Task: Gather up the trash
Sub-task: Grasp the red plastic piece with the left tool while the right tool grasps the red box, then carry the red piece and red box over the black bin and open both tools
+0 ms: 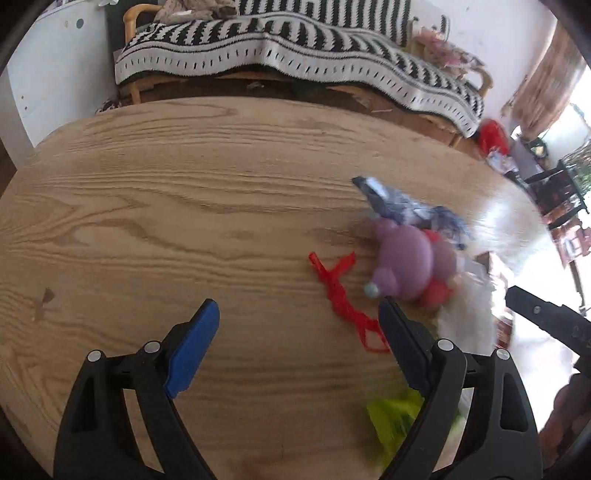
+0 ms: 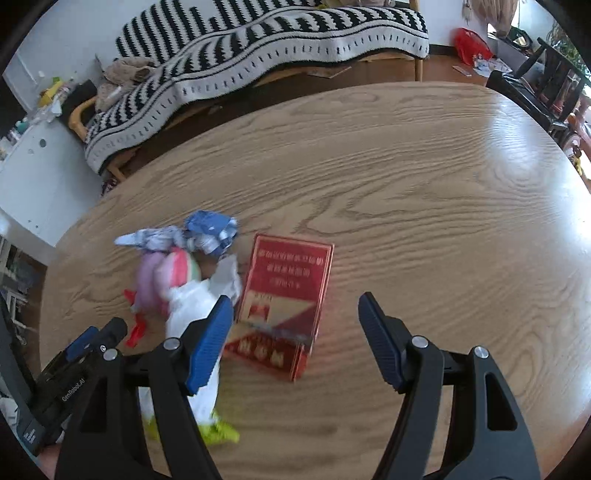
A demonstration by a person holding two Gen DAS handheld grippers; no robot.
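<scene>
Partly blurred trash pile [image 2: 184,273], tissue [image 2: 192,317] half-hidden

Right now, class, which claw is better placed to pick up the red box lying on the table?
The right claw. It is open, and the red box lies between its fingers, nearer the left one. The left claw, also open, faces bare wooden table, with red netting by its right finger.

A home living room: a wooden table [image 2: 424,177] stands before a rattan sofa [image 1: 135,22] draped in a black-and-white striped blanket [image 2: 280,40], curtains [image 1: 546,81] by a bright window.
</scene>
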